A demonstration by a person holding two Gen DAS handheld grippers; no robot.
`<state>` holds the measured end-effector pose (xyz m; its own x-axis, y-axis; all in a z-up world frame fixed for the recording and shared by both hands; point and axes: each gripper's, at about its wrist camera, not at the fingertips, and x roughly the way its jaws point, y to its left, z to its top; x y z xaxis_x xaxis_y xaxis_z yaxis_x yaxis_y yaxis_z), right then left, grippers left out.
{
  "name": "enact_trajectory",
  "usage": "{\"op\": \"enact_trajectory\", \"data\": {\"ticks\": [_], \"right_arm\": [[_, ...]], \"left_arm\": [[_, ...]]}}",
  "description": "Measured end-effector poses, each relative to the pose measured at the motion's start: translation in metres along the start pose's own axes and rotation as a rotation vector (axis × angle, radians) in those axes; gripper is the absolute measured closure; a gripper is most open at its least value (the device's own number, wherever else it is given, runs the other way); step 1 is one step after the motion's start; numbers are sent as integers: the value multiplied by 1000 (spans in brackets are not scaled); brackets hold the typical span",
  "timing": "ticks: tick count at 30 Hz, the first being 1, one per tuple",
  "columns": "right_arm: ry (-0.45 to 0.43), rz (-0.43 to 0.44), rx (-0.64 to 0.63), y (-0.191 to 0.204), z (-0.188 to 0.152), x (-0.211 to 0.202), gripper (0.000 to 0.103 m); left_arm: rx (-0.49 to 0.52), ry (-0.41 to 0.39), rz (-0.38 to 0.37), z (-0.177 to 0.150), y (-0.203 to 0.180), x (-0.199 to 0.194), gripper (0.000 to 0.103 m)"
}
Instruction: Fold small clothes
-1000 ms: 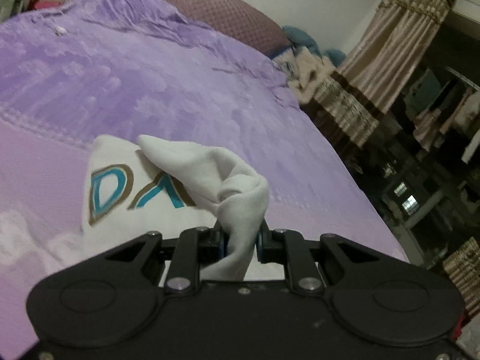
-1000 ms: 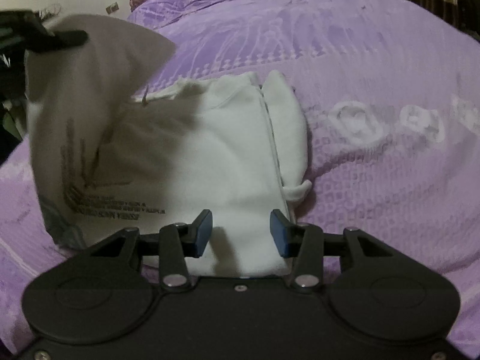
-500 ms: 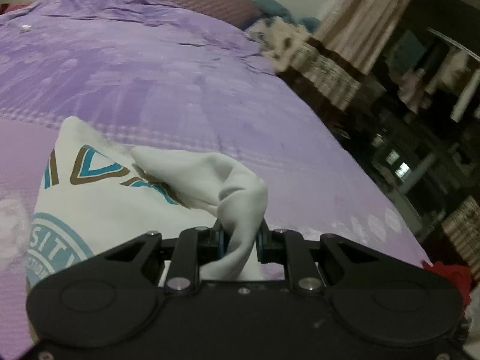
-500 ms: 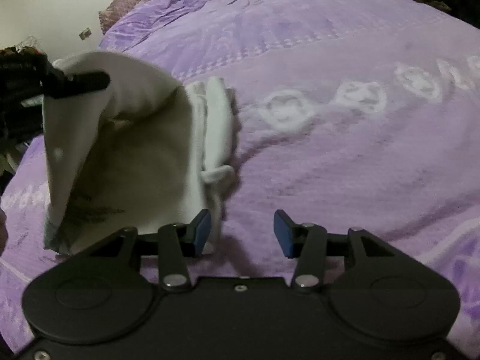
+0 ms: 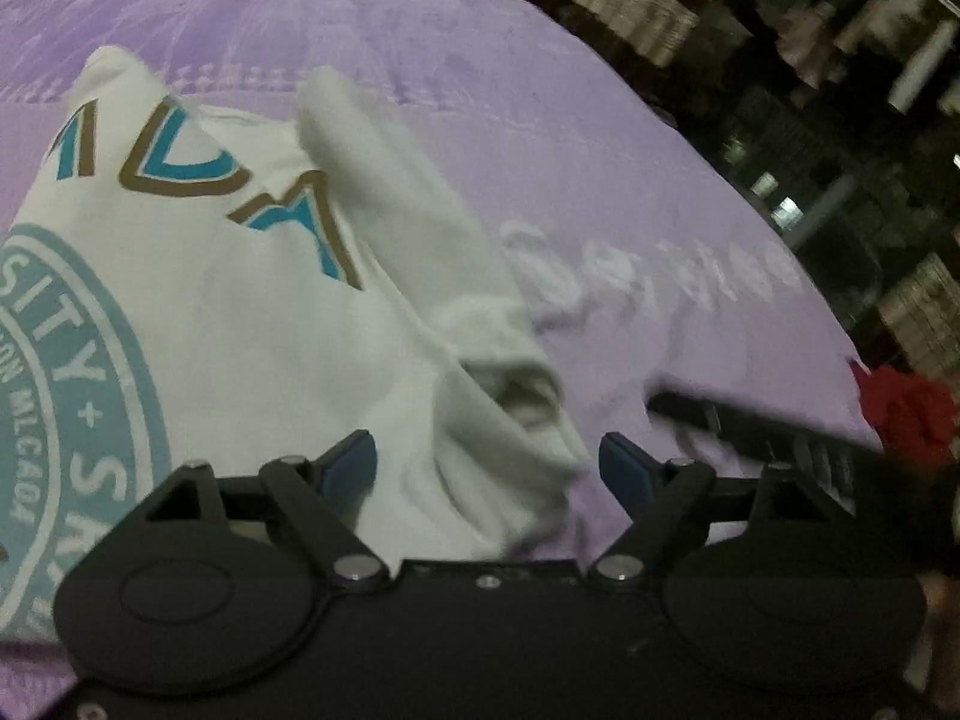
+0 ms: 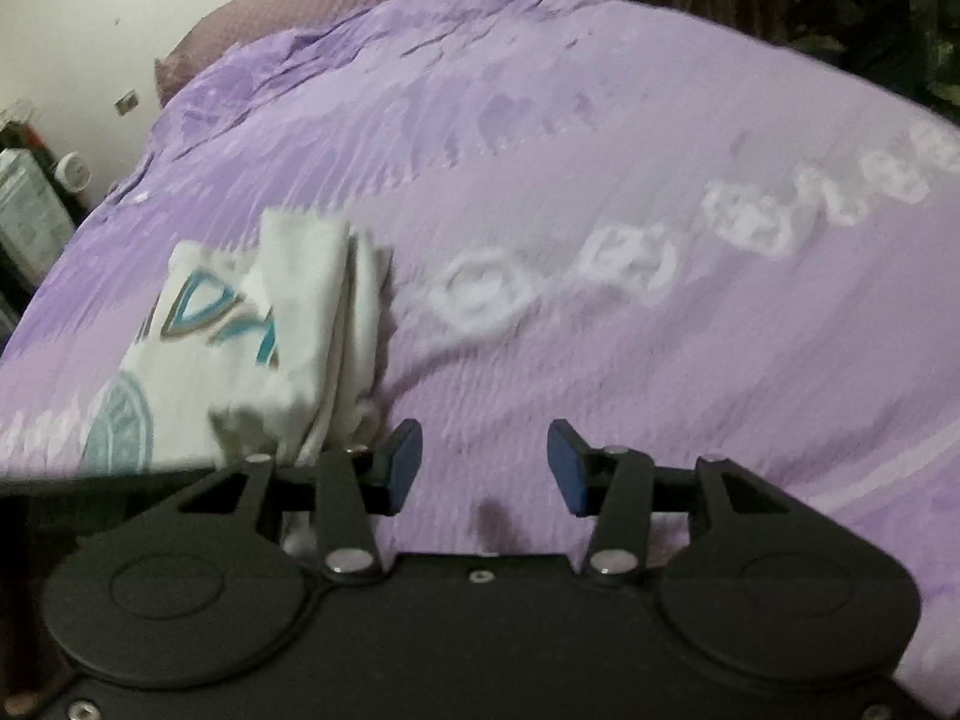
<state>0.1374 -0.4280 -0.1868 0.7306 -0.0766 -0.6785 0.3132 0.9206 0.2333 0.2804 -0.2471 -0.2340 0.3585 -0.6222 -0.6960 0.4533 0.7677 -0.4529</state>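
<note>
Shirt [image 6: 240, 354] amid open purple bedspread [image 6: 600, 150]

shirt [image 5: 252, 360]: soft white cloth, matt print | bedspread [image 6: 600, 120]: purple textured cloth | tongs [image 5: 487, 468]: matt black plastic

black left gripper [image 5: 487, 462], blue pads, silver screws, right gripper [image 6: 485, 462] seemingly identical
</note>
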Motion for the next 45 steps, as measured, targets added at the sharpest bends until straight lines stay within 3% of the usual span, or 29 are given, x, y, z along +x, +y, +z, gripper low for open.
{"op": "enact_trajectory", "data": {"ticks": [4,9,11,13,16,18,19,21,23,25,29,31,32,33,35,38,40,42,45], "right_arm": [[-45,4,-15,14,24,-2,58],[-81,100,-82,57,50,7,58],[-64,171,-93,78,57,24,58],[-23,238,-93,98,63,47,58],[46,315,-99,125,67,87,59],[83,262,-126,136,70,115,60],[86,195,-134,136,71,126,61],[67,96,-123,120,76,139,76],[69,95,-45,93,78,145,78],[82,137,38,68,77,148,83],[74,177,47,55,76,135,85],[61,173,11,58,75,116,76],[56,156,-18,55,74,105,52],[47,125,-44,53,71,94,38],[70,131,-82,43,65,80,37],[199,222,-52,26,52,76,37],[276,253,-49,19,39,82,37],[298,269,-13,13,30,91,33],[318,348,140,-1,27,105,30]], "left_arm": [[79,42,-103,-12,-8,-32,20],[158,-22,-27,-5,26,-88,20],[152,-77,53,9,51,-102,19],[120,-83,118,28,75,-103,19],[79,-90,69,51,101,-99,19],[88,-85,53,62,107,-84,19],[98,-60,57,65,110,-73,19],[118,2,82,68,111,-51,19],[134,35,96,60,119,-40,19],[166,15,87,49,122,-37,18],[254,9,108,40,120,-48,18],[238,1,111,40,125,-64,18],[214,-3,122,41,132,-71,18],[192,-6,132,43,139,-77,18],[137,9,126,46,156,-79,17],[1,144,36,51,184,-58,18],[-67,190,-6,47,194,-42,18],[-49,183,-13,42,190,-32,17],[-16,170,-9,44,180,-23,19]]}}
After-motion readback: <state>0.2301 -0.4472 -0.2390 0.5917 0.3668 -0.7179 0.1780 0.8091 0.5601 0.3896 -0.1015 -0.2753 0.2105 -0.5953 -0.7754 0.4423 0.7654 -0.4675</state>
